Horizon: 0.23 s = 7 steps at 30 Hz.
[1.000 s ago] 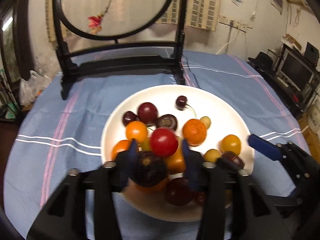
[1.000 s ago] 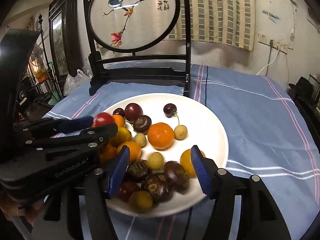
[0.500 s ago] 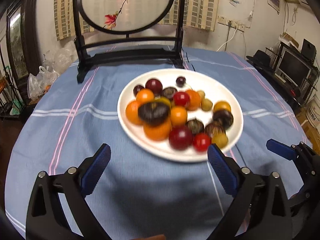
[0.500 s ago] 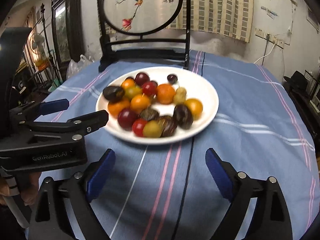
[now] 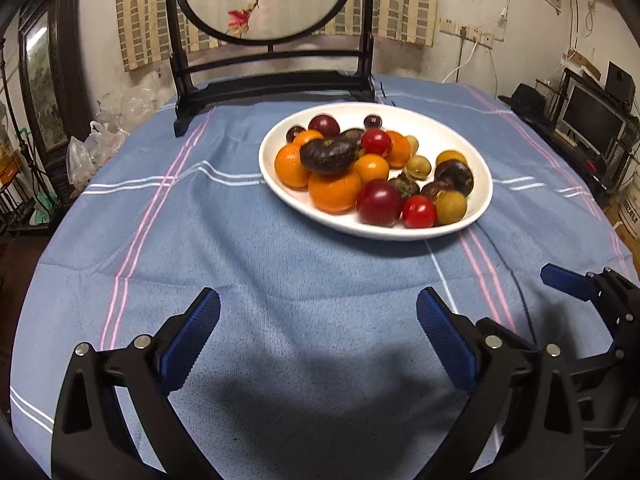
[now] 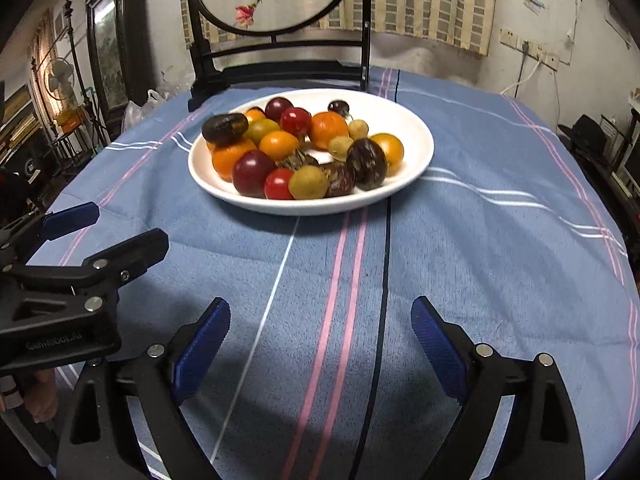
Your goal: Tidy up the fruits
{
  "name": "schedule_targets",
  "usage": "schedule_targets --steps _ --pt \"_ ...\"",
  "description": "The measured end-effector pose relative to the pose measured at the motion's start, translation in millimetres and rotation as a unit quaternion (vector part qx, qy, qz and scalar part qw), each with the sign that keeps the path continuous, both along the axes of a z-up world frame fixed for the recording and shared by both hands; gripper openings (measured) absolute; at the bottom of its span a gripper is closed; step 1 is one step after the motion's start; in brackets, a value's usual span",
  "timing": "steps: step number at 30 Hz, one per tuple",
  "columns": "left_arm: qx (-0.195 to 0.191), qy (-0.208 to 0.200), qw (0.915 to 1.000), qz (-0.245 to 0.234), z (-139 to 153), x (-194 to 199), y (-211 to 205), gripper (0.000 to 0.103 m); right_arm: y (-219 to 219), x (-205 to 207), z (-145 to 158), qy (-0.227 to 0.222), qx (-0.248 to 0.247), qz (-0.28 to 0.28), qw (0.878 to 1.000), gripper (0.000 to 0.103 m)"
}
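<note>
A: While both are hanging over the blue cloth, what's the left hand-held gripper (image 5: 318, 322) doing?
B: Gaping wide, gripping nothing, jaws just been opening. Right hand-held gripper (image 6: 320, 330) is doing the same.
A: Fruits?
B: Fruits (image 5: 368, 172) are sitting piled on the white plate (image 5: 452, 136), well ahead of both, on the table (image 5: 248, 248). One dark fruit (image 5: 329, 155) is lying on top of the oranges.

Black claw (image 5: 318, 312) frames, ribbed blue pads (image 5: 444, 340), silver screws (image 5: 493, 343)
</note>
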<state>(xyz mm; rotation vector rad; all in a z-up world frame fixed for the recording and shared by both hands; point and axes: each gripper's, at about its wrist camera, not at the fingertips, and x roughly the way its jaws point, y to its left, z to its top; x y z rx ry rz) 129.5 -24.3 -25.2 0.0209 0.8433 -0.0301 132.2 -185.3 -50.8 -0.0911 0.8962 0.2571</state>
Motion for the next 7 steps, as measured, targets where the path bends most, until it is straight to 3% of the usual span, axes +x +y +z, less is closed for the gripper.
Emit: schedule_targets --steps 7 --pt "0.015 0.026 0.9995 0.008 -20 10 2 0.098 1 6 -15 0.027 -0.007 -0.002 1.000 0.093"
